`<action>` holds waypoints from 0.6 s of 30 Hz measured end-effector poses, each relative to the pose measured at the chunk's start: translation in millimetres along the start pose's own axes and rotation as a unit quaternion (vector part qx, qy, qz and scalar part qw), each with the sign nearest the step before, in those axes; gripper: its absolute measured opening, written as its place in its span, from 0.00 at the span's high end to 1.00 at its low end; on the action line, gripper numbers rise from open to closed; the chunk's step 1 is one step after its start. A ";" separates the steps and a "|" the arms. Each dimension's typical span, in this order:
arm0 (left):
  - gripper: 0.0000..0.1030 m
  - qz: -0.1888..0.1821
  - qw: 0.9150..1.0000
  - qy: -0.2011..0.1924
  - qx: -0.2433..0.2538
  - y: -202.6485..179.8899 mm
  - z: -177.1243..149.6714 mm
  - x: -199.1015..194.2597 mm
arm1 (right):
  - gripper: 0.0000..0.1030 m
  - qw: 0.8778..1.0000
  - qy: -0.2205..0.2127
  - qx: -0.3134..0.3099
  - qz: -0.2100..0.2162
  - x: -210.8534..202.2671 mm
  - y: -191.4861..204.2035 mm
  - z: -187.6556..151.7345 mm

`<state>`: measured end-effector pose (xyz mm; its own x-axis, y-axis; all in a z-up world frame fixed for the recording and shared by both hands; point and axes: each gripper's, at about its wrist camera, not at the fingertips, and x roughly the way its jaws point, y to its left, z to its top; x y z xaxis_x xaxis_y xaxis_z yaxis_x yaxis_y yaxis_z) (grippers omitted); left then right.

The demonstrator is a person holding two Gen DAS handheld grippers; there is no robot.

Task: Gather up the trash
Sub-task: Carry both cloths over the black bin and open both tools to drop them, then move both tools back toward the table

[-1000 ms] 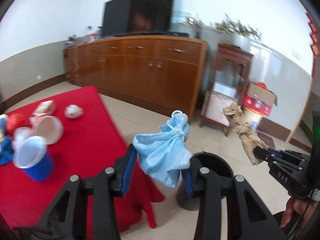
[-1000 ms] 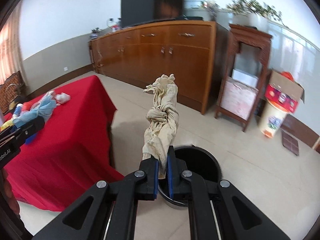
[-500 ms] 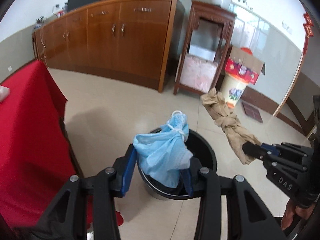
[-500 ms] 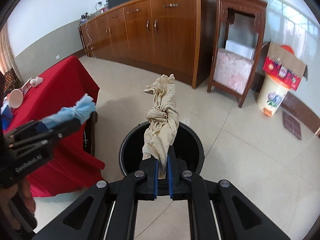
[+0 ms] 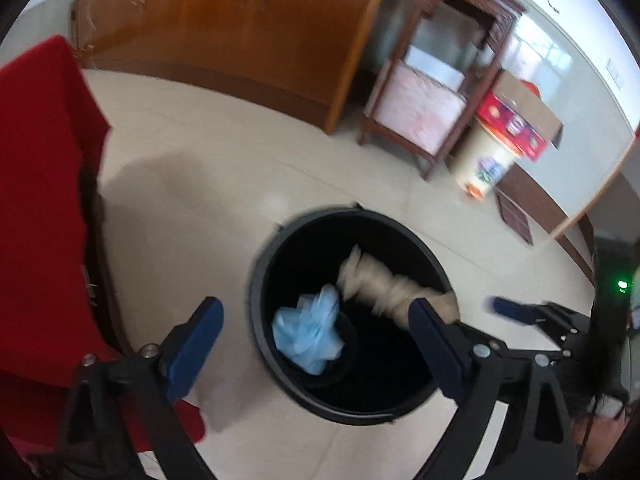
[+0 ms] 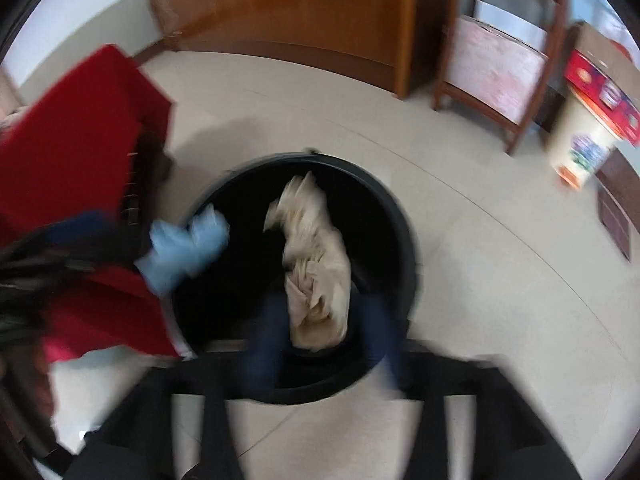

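Note:
A round black bin [image 5: 412, 410] [image 6: 404, 216] stands on the tiled floor below both grippers. My left gripper [image 5: 316, 336] hangs over it, jaws opening wide, and the crumpled blue bag [image 5: 308, 334] [image 6: 182, 246] drops free between them into the bin. My right gripper [image 6: 324, 328] [image 5: 476, 312], blurred, is opening too. The knotted beige cloth [image 6: 316, 264] [image 5: 384, 286] falls loose between its fingers, above the bin's mouth.
A table under a red cloth [image 5: 40, 200] [image 6: 76, 168] stands close to the bin's left. A long wooden cabinet [image 5: 240, 20], a small wooden stand [image 5: 436, 92] and a printed bucket with a cardboard box [image 5: 500, 148] line the far wall. Pale floor tiles surround the bin.
Both grippers sank toward the bin and tipped downward. Both jaws opened, and the blue bag and the beige cloth left the pads and are falling into the bin.

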<state>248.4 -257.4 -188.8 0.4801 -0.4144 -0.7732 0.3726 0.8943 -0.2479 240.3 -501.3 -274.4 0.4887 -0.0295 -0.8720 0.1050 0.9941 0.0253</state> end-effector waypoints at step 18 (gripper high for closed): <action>0.00 0.074 0.993 -0.095 -0.001 40.8 -15.0 -164.0 | 0.00 0.986 -0.159 0.043 -0.011 -145.5 74.1 -0.1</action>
<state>172.9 -150.5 -80.9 0.6697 -0.3035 -0.6778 0.2861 0.9477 -0.1416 176.8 -423.4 -145.7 0.7310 -0.0953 -0.6757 0.1847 0.9809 0.0614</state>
